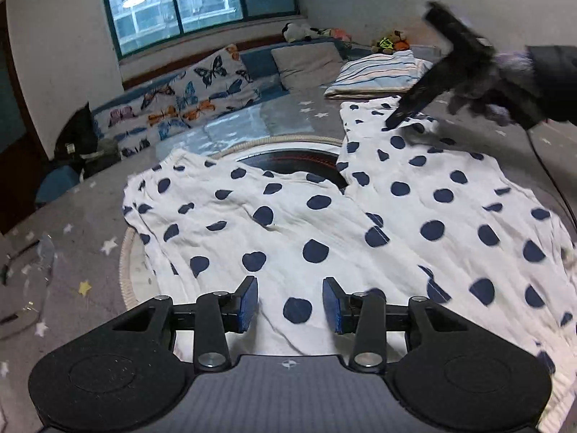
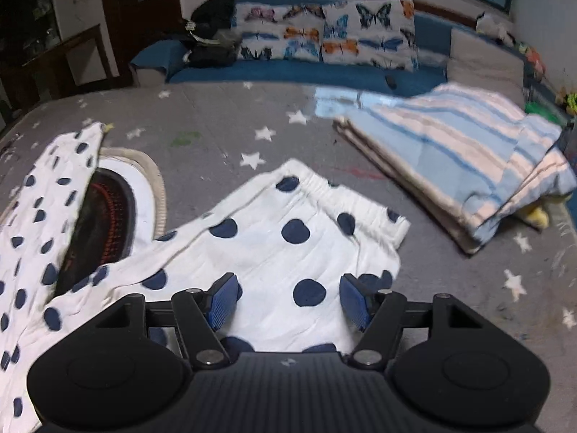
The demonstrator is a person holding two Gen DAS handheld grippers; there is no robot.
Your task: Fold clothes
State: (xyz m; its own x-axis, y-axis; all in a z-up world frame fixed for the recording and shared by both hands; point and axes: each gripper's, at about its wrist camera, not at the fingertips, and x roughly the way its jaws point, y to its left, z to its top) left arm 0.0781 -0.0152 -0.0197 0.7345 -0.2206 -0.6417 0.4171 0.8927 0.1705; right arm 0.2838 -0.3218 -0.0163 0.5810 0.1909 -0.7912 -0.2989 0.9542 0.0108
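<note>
White pants with navy polka dots [image 1: 324, 223] lie spread on the grey star-print bed, partly over a round mat. My left gripper [image 1: 290, 305] is open and empty, just above the near part of the pants. My right gripper [image 2: 290, 301] is open and empty, hovering over the elastic waistband end of the pants [image 2: 288, 231]. In the left wrist view the right gripper [image 1: 396, 119] shows blurred at the upper right, its tip near the far leg of the pants.
A folded blue-striped blanket [image 2: 465, 155] lies on the bed to the right. A round mat with a dark centre [image 2: 108, 205] sits under the pants. Butterfly-print pillows [image 2: 324, 32] and a grey pillow [image 1: 306, 61] line the far side. Plush toys [image 1: 389, 41] sit by the wall.
</note>
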